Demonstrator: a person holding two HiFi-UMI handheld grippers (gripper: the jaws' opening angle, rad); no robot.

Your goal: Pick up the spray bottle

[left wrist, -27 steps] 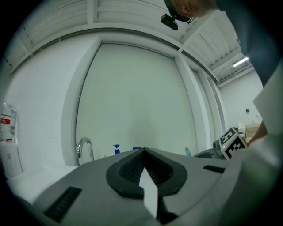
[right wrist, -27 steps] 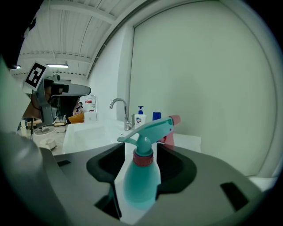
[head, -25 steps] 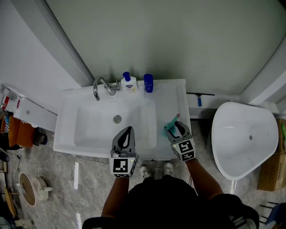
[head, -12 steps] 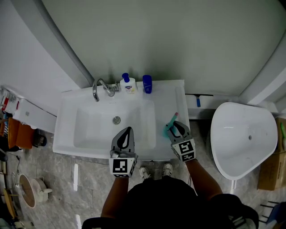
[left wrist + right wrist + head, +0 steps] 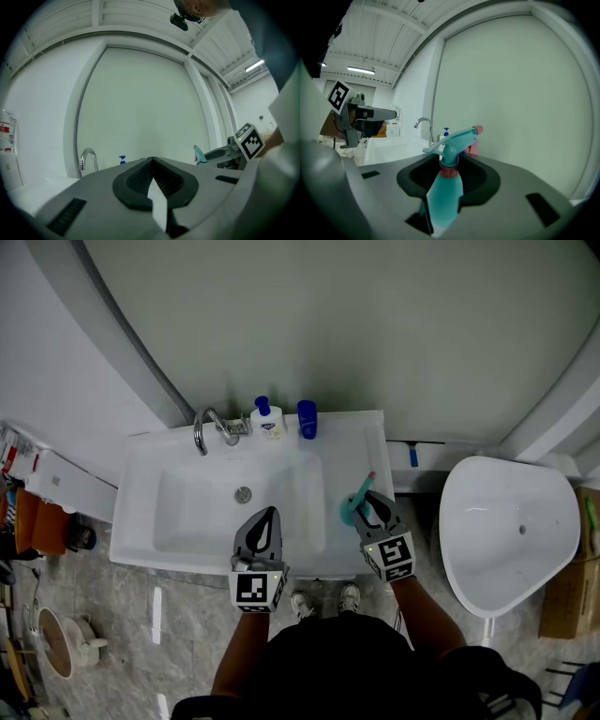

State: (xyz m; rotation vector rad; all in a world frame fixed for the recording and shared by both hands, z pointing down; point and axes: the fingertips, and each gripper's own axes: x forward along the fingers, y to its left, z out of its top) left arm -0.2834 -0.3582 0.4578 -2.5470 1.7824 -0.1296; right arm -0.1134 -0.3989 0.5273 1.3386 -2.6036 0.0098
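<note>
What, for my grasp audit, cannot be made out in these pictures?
- Base of the spray bottle: in the right gripper view it is covered by the right tool's own body. In the head view it sits under that tool, so clearance from the sink is unclear.
- Label print on the pump bottle: head view, too small.
- Base of the faucet: left gripper view, behind the left tool's body.

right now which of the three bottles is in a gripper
The teal spray bottle, clamped in the right gripper; the white pump bottle and blue bottle stand untouched beside the faucet.
</note>
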